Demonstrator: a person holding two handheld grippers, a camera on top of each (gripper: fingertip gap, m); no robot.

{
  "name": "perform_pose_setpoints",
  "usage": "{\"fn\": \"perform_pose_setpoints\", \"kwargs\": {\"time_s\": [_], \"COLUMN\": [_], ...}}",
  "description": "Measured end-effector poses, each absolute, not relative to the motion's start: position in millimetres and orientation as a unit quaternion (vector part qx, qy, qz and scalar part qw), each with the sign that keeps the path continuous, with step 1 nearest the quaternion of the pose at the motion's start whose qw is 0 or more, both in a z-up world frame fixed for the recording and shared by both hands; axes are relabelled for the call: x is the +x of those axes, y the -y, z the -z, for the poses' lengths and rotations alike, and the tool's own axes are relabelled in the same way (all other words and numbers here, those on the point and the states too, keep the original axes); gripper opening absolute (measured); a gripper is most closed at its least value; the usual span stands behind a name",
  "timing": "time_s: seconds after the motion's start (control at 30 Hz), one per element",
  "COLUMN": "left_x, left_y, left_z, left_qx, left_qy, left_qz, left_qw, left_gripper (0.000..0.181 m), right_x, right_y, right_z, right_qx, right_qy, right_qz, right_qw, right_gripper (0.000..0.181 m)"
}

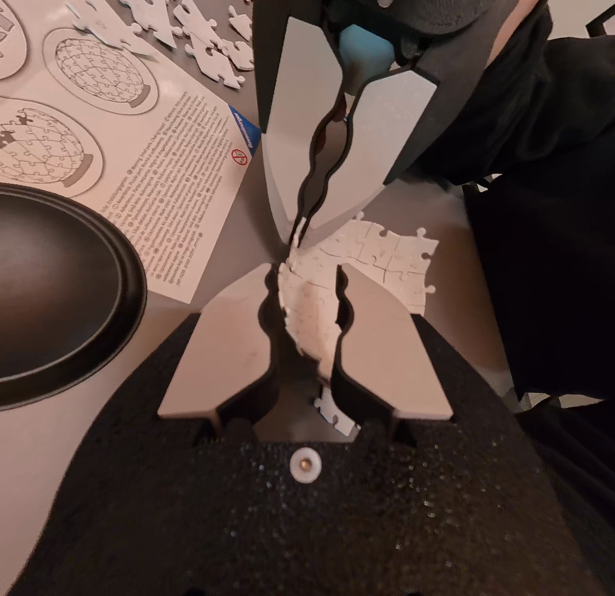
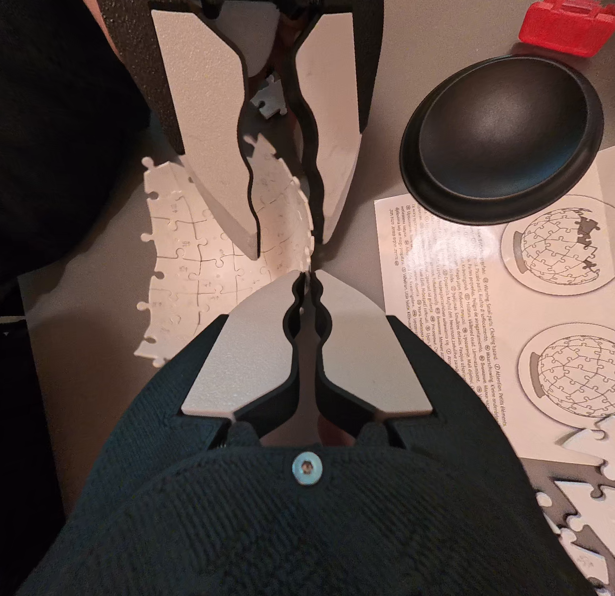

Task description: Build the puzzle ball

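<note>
- While the left claw [image 1: 306,267] stands partly open, astride the curved white puzzle section [image 1: 376,264], the right claw [image 1: 299,237] pinches that section's rim, nearly closed.
- Just beside them lie the instruction sheet [image 2: 466,280] and black dish stand [image 2: 502,131], crowding that side.
- Loose pieces [image 1: 206,47] lie farther off on the desk [image 1: 449,280].
</note>
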State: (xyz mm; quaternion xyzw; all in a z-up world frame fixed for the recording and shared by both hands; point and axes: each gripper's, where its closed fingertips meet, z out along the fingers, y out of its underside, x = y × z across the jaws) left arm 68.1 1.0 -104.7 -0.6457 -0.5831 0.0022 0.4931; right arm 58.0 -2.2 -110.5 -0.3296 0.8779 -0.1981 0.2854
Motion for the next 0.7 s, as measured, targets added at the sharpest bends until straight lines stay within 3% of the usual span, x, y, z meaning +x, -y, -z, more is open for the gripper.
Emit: {"fn": "perform_pose_setpoints", "kwargs": {"time_s": [0.4,0.7], "left_x": [69.9,67.4], "left_y": [-2.0,-2.2], "left_z": [105.0,102.4], "left_qx": [-0.654,-0.644], "left_qy": [0.578,0.590], "left_qz": [-0.005,-0.002], "left_qw": [0.489,0.487], "left_gripper": [0.032,0.031], "right_x": [52.7,61.3], "right_y": [7.7,5.8], "right_z": [116.7,111.2], "right_qx": [-0.319,-0.335], "right_qy": [-0.883,-0.870], "right_qz": [0.197,0.206], "right_qw": [0.284,0.296], "right_gripper": [0.013,0.006]}}
